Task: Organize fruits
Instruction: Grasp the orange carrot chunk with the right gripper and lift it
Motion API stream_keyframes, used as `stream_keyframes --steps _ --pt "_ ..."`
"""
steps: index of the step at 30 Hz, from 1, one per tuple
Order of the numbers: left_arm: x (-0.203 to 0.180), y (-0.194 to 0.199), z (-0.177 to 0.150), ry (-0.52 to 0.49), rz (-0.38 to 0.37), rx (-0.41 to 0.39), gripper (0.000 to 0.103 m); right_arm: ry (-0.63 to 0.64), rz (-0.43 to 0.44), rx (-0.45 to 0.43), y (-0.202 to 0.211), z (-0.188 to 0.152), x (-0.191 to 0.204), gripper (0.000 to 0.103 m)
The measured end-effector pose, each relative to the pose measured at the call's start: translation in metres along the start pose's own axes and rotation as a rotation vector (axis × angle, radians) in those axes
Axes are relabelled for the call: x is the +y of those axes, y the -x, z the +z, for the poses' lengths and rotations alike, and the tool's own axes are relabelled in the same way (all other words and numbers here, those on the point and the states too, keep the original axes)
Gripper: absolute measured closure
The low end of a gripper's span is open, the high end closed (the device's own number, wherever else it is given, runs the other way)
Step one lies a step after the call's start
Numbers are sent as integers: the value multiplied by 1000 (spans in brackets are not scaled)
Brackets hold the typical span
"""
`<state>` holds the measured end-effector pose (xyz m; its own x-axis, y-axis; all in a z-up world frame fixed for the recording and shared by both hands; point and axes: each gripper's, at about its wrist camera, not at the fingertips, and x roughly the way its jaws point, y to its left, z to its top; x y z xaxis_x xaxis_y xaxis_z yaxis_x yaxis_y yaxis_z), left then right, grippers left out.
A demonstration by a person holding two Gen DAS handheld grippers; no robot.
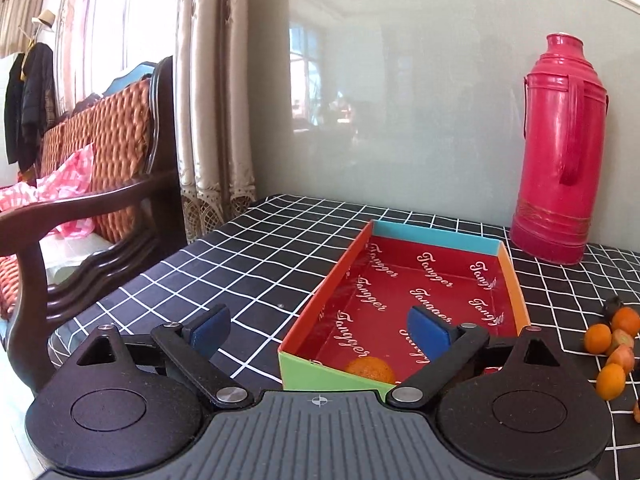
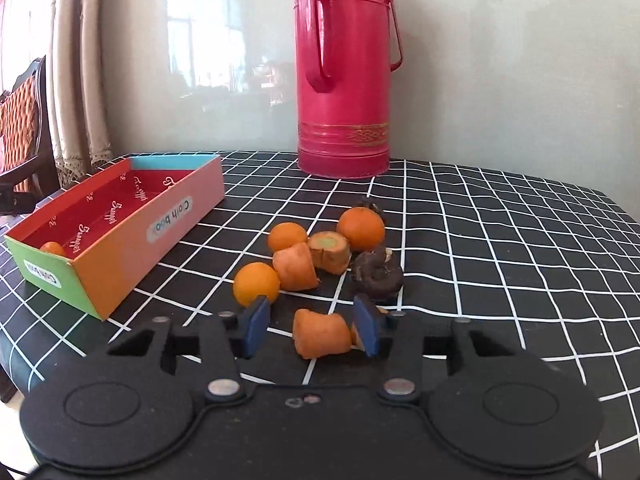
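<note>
Barely getting started, judging by the count: sitting alone in the near corner of the box (image 1: pixel 404 300), just ahead of the left gripper (image 1: pixel 320 332) and a little to its right, one orange (image 1: pixel 370 369) only. Hovering over the box's near left edge with jaws spread wide and gripping nothing, that left gripper. Still waiting on the checked tablecloth (image 2: pixel 500 240), outside the box, everything else: three loose oranges, the nearest (image 2: pixel 256 283) just ahead-left of the right gripper's left pad, another (image 2: pixel 287 237) farther ahead, a third (image 2: pixel 361 228) farthest ahead; plus carrot-like chunks (image 2: pixel 296 267) (not plainly fruit, so possibly not belonging in the box) and a dark shrivelled lump (image 2: pixel 376 272) ahead and to the right, kind unclear. Lying between the parted pads of the right gripper (image 2: pixel 312 330), one orange chunk (image 2: pixel 322 338), seemingly close against the right pad but not clamped; jaws standing apart with a gap on the left side. Showing only in the left wrist view: the box's whole red floor, otherwise bare, and just the edge of the pile far off to the right. Showing only in the right wrist view: the full pile, the chunk between the pads, and the box's outer wall off to the left. Standing well ahead in both, a red thermos (image 2: pixel 344 80).
</note>
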<state>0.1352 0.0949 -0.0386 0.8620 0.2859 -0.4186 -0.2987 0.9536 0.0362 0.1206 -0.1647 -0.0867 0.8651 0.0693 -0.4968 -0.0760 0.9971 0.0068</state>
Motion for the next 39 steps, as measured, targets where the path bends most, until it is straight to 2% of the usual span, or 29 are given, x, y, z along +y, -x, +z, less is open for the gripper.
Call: stream_keyframes --steps 1,3,6,9,12,18,21,23,26,28,29,30,32,34,35,36,37,38,39 --pt "-1 -1 0 3 -1 4 8 8 2 14 -1 -1 2 61" --pt "-2 -2 -1 5 -4 10 8 1 12 42 -3 -6 2 63" --pt "-4 -1 -1 -3 -6 6 8 -81 37 70 -9 -7 -10 67" --pt "-7 -1 -3 -12 -5 6 7 -100 29 61 -8 -8 -14 76" --pt "-8 0 -3 -14 -4 8 7 -103 30 57 -7 -10 -14 80" --pt "-2 3 -2 6 6 2 4 -102 31 51 -6 -9 -12 81" --pt "4 5 -3 16 22 -4 3 -102 31 18 -1 -7 -9 84" --pt "11 7 -3 29 34 -16 3 -79 38 -24 5 -2 -1 90" --pt "23 8 -3 53 67 -26 2 -53 76 -76 11 8 15 90" --pt "33 6 -4 73 87 -17 0 -14 73 -73 7 12 29 90" --pt "37 5 -4 82 96 -10 0 -10 56 -50 3 12 33 86" --pt "41 3 -5 88 104 -1 0 -29 49 -43 1 10 33 77" --pt "48 0 -6 94 111 14 0 -53 47 -59 4 9 31 78" --pt "55 0 -7 97 121 12 0 -25 4 -80 11 9 31 71" --pt "57 0 -7 99 125 8 0 -8 -5 -74 12 6 30 62" --pt "59 0 -7 101 126 6 0 8 -16 -66 13 2 29 47" --pt "61 0 -6 103 124 7 0 27 -35 -65 15 -2 28 39" --pt "62 0 -6 107 120 10 0 43 -50 -68 15 -5 28 33" --pt "63 -1 -6 113 113 15 0 53 -61 -68 16 -7 27 35"
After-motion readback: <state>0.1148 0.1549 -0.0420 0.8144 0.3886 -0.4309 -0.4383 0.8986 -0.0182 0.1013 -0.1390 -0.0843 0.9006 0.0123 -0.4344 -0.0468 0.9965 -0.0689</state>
